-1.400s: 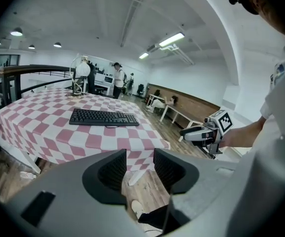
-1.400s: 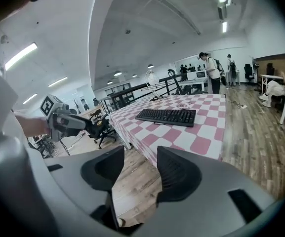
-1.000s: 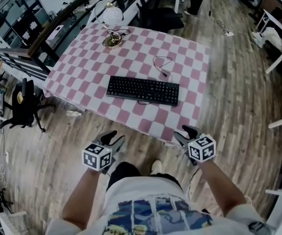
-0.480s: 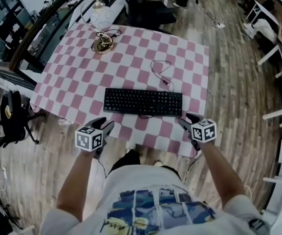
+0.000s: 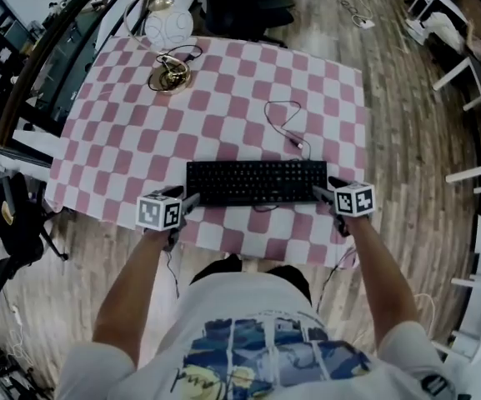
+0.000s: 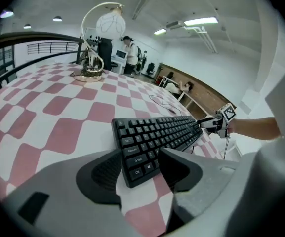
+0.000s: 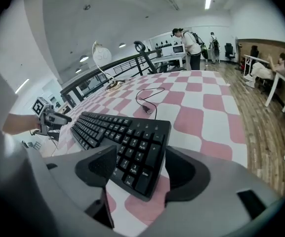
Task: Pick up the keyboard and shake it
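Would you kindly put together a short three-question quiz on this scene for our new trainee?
1. True or false: the keyboard has been lifted off the checked tablecloth.
2. What sits between the left gripper's fingers? A. the keyboard's end B. the lamp base C. the loose cable
3. Fill in: the right gripper's fingers are ____.
Key: 1 false, it lies flat. 2 A. 3 open; both grippers' fingers have just been opening and straddle the keyboard's ends without pressing.

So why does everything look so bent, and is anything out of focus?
Head view: wide lens bows the pink-and-white checked tablecloth; no obvious blur. Left gripper view: black corners, black plastic keyboard crisp, ceiling strip light glares. Right gripper view: same bulge, wooden floorboards curve.
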`<move>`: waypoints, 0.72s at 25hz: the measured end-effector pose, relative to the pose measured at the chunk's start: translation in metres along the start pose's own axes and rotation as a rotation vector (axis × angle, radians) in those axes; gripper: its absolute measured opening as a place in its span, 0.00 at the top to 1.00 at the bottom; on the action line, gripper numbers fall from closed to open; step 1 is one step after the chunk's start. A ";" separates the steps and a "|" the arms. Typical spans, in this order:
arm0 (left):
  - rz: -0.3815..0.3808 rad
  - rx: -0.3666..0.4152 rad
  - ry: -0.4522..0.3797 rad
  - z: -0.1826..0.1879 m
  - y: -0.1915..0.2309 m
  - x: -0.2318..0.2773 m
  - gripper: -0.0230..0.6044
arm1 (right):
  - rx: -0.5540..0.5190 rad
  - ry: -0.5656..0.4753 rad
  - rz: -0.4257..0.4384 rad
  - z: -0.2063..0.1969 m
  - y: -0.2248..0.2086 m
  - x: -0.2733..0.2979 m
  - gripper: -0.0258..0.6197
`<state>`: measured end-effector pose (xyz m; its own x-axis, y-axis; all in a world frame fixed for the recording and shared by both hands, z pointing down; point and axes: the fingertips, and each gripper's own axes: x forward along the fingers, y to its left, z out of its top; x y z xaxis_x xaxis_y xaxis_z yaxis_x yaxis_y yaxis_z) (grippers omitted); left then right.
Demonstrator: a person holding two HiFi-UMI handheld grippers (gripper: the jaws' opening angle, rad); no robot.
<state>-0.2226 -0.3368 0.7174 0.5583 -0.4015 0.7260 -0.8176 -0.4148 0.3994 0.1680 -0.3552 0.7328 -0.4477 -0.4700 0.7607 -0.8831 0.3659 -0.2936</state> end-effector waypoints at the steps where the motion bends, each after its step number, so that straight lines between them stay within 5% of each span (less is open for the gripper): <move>1: -0.014 -0.010 0.011 0.001 0.005 0.006 0.60 | 0.007 0.006 -0.003 0.002 0.000 0.005 0.48; 8: -0.059 -0.056 0.075 0.002 0.019 0.036 0.53 | 0.051 0.070 -0.015 0.003 -0.004 0.027 0.38; 18: -0.073 -0.092 0.111 0.003 0.020 0.050 0.53 | 0.108 0.110 0.047 0.002 -0.007 0.036 0.37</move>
<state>-0.2109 -0.3674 0.7598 0.6021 -0.2782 0.7484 -0.7876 -0.3606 0.4996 0.1578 -0.3760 0.7610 -0.4763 -0.3611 0.8017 -0.8740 0.2939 -0.3869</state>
